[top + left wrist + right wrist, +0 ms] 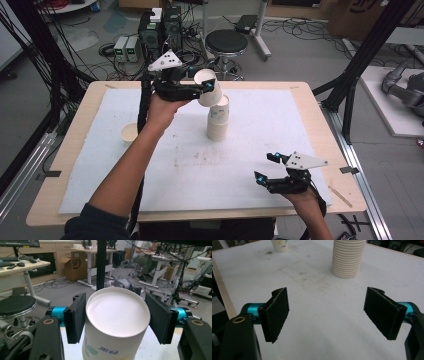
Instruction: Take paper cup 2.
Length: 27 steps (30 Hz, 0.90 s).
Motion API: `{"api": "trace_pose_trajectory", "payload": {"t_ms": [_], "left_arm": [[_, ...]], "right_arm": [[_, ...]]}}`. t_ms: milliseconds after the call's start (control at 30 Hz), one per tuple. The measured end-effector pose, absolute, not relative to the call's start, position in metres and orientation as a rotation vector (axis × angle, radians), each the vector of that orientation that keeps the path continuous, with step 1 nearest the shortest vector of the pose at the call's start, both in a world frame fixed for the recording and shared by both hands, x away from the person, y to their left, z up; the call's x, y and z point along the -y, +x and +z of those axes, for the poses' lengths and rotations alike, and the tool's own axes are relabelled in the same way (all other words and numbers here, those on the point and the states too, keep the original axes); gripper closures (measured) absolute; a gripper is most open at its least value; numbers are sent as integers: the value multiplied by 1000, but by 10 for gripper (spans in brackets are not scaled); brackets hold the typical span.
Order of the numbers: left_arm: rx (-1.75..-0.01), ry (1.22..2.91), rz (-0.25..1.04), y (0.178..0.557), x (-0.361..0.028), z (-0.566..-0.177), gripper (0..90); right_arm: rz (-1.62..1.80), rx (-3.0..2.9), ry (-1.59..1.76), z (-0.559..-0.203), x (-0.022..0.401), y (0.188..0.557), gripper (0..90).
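The paper cup [207, 87] is clamped, tilted, in the left claw [209, 86], just above the stack of cups [218, 121] on the bench [300, 100]. A lone cup [129, 133] stands well left of the stack. The right claw [265, 167], jaws apart, rests near the bench's front right.

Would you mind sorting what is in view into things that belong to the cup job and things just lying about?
In the job:
left gripper, shut on a paper cup
stack of cups
single cup by the table's left edge

Lying about:
black stool
cardboard box
right gripper, open and idle above the white mat
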State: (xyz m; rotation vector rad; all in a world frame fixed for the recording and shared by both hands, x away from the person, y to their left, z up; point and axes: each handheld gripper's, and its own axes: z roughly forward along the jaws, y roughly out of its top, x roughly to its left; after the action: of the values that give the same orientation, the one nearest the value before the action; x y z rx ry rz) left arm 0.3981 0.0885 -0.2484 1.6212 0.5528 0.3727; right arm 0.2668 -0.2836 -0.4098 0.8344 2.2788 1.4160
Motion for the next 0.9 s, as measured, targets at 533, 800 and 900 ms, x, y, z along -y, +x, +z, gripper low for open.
{"api": "trace_pose_trajectory", "payload": {"t_ms": [533,800,900], "left_arm": [[-492,1664,346,352,-109,-277,361],[-474,1682,293,337,-112,-305,360],[-477,1684,279,335,-111,-313,360]], "right_arm": [[1440,-2291,809,-409,278,269,198],[1438,-2299,796,-409,274,272,199],[1443,-2298,795,-410,274,272,199]]}}
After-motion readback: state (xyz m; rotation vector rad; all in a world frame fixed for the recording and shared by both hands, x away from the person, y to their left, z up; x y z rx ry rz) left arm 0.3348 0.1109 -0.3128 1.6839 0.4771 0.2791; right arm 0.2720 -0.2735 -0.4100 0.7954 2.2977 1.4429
